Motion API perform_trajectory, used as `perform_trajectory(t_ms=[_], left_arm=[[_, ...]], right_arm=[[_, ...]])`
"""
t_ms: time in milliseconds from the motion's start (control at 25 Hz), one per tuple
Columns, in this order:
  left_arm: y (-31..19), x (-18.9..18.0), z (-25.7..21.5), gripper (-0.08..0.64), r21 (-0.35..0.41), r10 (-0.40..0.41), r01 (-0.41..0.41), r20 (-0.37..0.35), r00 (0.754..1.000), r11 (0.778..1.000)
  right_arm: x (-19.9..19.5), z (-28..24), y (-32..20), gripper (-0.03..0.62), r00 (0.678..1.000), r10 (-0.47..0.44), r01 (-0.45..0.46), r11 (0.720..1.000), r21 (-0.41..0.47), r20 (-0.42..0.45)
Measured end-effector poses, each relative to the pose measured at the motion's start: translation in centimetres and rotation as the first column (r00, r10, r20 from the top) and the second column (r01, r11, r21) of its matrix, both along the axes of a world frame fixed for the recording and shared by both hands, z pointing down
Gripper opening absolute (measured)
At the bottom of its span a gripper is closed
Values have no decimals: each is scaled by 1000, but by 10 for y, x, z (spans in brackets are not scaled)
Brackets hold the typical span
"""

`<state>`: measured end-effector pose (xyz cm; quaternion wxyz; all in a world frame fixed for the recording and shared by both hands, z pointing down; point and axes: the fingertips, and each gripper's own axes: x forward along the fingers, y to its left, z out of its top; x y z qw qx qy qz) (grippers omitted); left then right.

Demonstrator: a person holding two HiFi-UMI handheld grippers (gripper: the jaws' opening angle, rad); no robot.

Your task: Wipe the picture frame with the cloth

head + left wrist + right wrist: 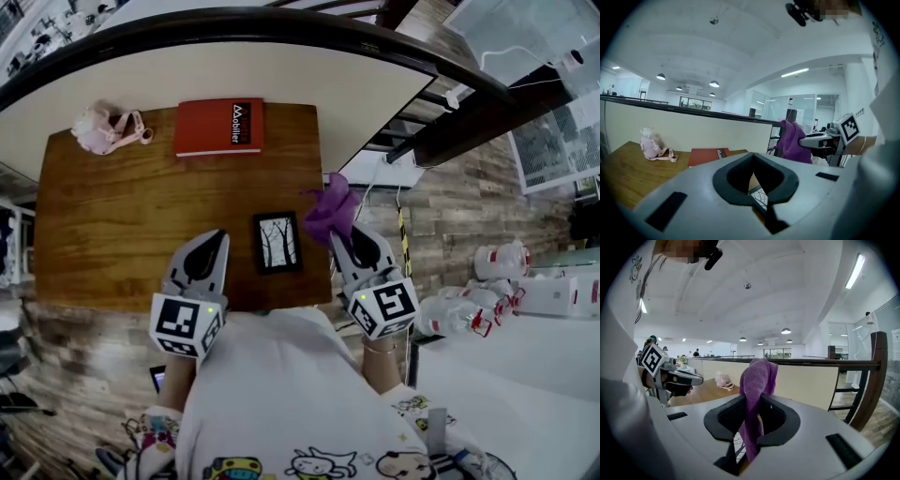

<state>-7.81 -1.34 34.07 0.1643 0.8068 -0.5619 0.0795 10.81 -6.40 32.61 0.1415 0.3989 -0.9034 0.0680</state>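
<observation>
A small black picture frame (pixel 277 242) with a tree drawing lies flat near the front edge of the wooden table (pixel 112 225). My left gripper (pixel 214 240) hovers just left of it, shut with nothing between the pads; a corner of the frame (pixel 760 197) shows under its jaws. My right gripper (pixel 347 236) is just right of the frame, shut on a purple cloth (pixel 330 208) that sticks up past the fingertips. In the right gripper view the cloth (pixel 757 394) hangs pinched between the pads, with the frame (pixel 736 444) below.
A red book (pixel 220 127) lies at the table's far edge, a pink plush toy (pixel 105 128) at the far left corner. A cream partition with a dark handrail (pixel 281 23) runs behind the table. White jugs (pixel 487 281) stand on the floor at right.
</observation>
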Motion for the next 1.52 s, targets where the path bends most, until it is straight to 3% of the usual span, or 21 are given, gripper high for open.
perform_trajectory(t_ms=[680, 1520], left_arm=[[-8, 1, 17, 3, -49, -1, 2, 20, 1000, 999], [-8, 4, 20, 3, -49, 16, -15, 19, 1000, 999]], right_arm=[[17, 11, -7, 66, 999, 34, -34, 999, -31, 1], [17, 23, 1, 66, 999, 47, -47, 997, -61, -5]])
